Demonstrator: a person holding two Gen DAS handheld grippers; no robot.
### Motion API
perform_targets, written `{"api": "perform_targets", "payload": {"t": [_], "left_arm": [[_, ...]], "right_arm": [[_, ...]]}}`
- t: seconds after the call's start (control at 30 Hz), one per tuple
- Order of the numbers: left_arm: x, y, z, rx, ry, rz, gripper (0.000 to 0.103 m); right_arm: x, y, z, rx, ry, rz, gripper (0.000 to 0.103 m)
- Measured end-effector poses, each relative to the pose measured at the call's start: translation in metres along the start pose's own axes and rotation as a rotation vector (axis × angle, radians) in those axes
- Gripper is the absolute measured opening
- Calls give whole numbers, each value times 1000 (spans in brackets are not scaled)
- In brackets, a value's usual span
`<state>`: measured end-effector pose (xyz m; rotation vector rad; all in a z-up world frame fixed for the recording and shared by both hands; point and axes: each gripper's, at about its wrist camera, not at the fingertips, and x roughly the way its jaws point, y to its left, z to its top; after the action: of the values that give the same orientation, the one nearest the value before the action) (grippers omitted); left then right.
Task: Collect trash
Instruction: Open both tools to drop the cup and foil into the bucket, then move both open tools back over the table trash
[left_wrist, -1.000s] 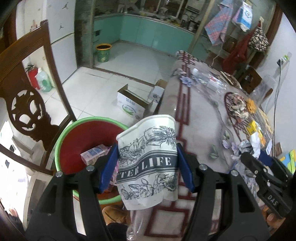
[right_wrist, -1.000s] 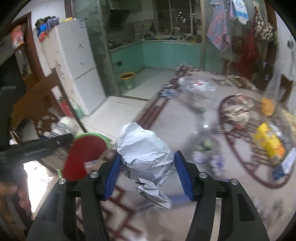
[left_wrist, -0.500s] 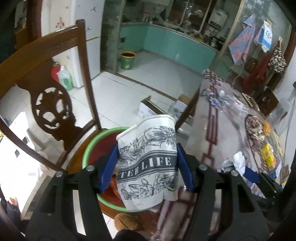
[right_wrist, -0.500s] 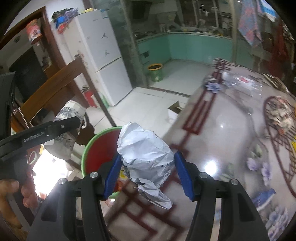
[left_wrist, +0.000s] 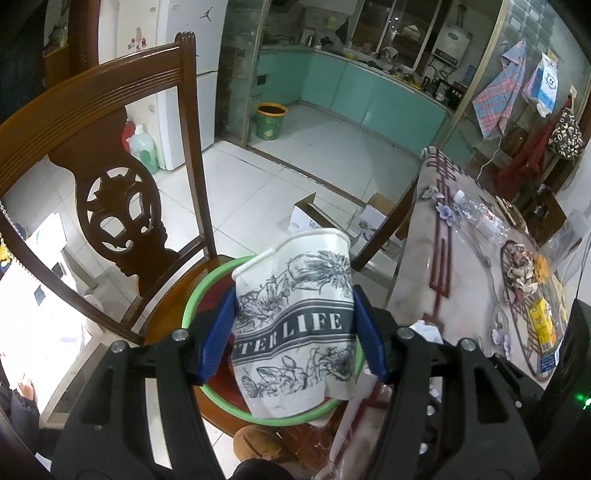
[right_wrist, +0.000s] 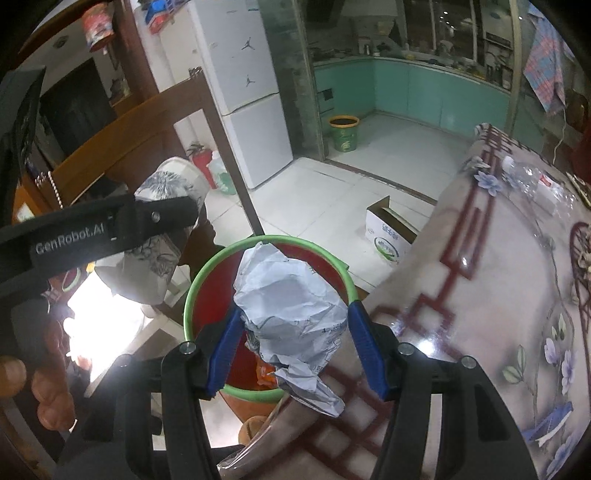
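one cup (left_wrist: 295, 317); one paper wad (right_wrist: 291, 306)

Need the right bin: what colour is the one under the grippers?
Red bin with a green rim, clearest in the right wrist view.

Carved wooden chair (left_wrist: 122, 206) at left; white fridge (right_wrist: 243, 92) behind. Open cardboard box (right_wrist: 388, 232) on tiled floor (left_wrist: 332, 155), near patterned table (right_wrist: 498, 295). Small green bin (left_wrist: 271, 120) by teal kitchen cabinets (left_wrist: 369, 96). Plaid cloth (left_wrist: 498, 88) hanging at right
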<state>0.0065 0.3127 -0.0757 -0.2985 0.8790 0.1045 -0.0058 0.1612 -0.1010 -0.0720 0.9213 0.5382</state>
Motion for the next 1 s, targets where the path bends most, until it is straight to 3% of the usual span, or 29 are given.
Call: {"api": "perform_targets", "payload": {"t": [0.3,0.37,0.5,0.63,0.83,1.0], "left_arm": [[3,1,-1,-6,5,12,59],[4,1,0,-4,5,34,61],[5,3,0,-9,-6,60,75],[2,0,3,-27,-15,58,81],[1,-27,5,6,-13,32,82],[4,-62,3,50,2,-11,84]], "right_arm": [[2,3,4,-10,-5,7,59],[1,2,4,-9,-17,3,72],[-5,-1,4,4,-36,-3,73],[-12,-13,0,29,-39,-3,73],[-34,-36,-12,62,-50,-25,79],[-72,-81,-38,61,-53,-119,81]]}}
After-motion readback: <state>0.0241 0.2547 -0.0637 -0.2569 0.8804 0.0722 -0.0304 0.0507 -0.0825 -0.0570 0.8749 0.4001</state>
